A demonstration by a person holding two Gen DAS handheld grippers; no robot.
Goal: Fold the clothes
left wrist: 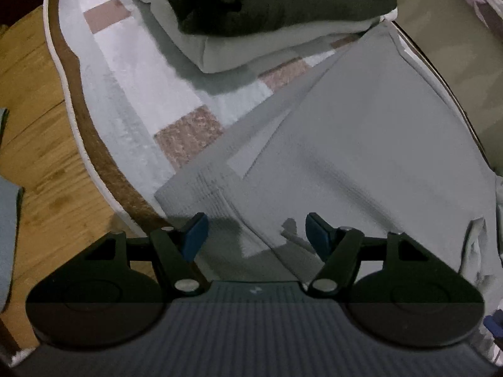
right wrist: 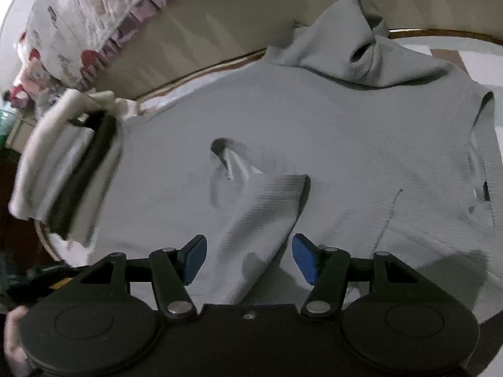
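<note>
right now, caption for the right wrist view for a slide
Open right hand-held gripper poised over a raised fold of the grey top spread on the table, folded stack alongside.

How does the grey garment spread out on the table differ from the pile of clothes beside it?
The grey garment lies open in one layer; the pile is folded and stacked. The garment is a single grey; the pile mixes pale and black pieces. Both rest on the round table.
</note>
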